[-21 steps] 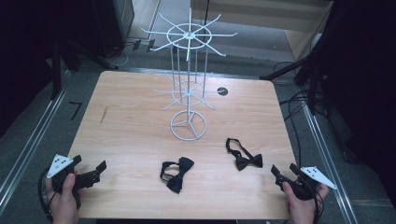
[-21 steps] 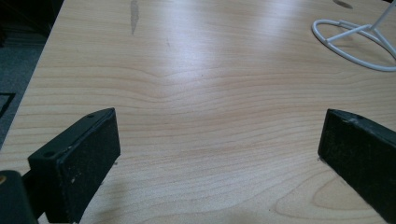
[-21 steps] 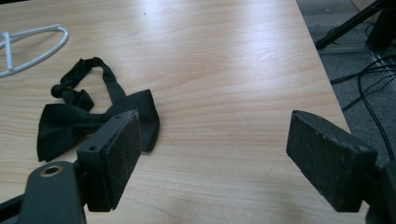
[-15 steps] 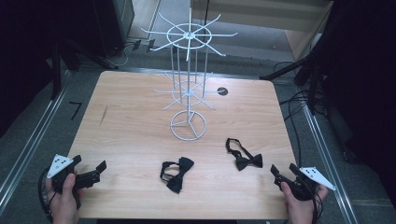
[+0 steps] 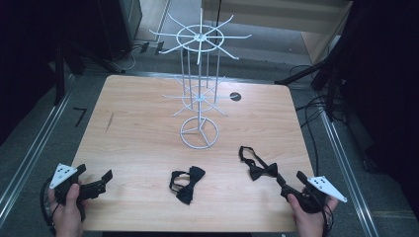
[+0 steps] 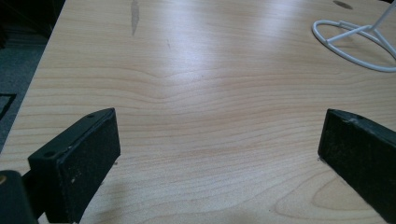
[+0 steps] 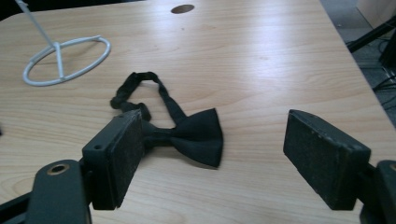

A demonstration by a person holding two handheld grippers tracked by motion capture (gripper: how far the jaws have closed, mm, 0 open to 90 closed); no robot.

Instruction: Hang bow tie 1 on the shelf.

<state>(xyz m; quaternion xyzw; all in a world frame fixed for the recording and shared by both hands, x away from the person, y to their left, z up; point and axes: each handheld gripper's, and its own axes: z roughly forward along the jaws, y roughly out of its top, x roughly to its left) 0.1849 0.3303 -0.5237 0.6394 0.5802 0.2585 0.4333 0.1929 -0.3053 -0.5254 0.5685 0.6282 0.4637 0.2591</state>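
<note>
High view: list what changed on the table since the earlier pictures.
Nothing visibly changed. The left gripper and right gripper rest at the near edge with fingers apart and empty, both bow ties lie flat, and the white wire rack stands where it was.

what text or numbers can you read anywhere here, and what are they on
None: no word, label, brand or number can be read.
The grey plates on the left gripper and right gripper carry small dots, not letters.
A dark mark on the floor left of the table is too small to read.
The bow ties show no tag.
</note>
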